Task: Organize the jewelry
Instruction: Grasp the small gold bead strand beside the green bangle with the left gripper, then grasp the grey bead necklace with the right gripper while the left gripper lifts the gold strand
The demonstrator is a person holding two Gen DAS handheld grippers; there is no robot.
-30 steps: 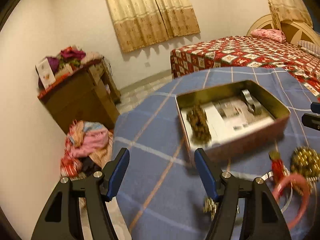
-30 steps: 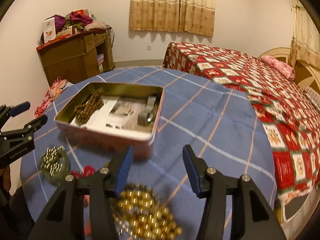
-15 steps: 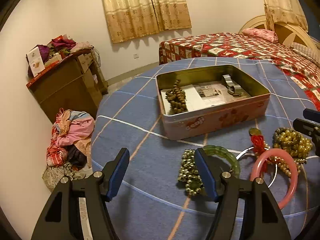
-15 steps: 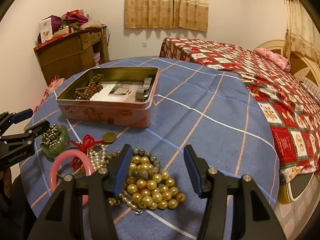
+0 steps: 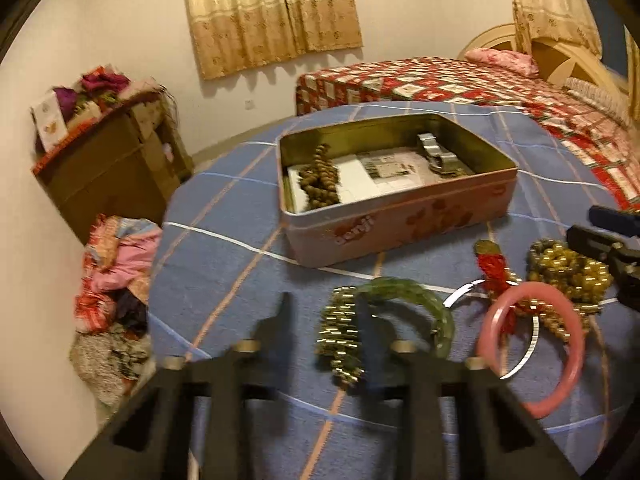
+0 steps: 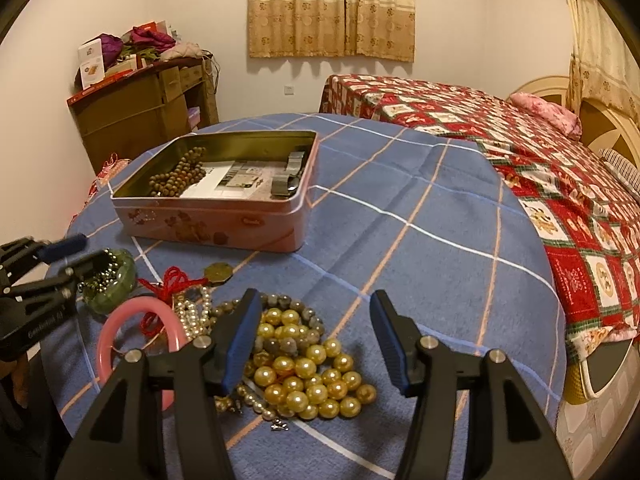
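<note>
An open pink tin sits on the blue checked tablecloth. It holds a brown bead strand and a metal watch band. My left gripper is narrowing around a gold bead cluster lying on a green bangle; it is blurred. My right gripper is open above a pile of gold pearls. A pink bangle, a red tassel charm and a thin silver hoop lie between the grippers.
The round table's edge drops off at the left to clothes on the floor. A wooden cabinet stands by the wall. A bed with a red patterned cover is at the right.
Both grippers drew back from the tin toward the loose jewelry. The left jaws have narrowed around the gold bead cluster. The right gripper stays open.
</note>
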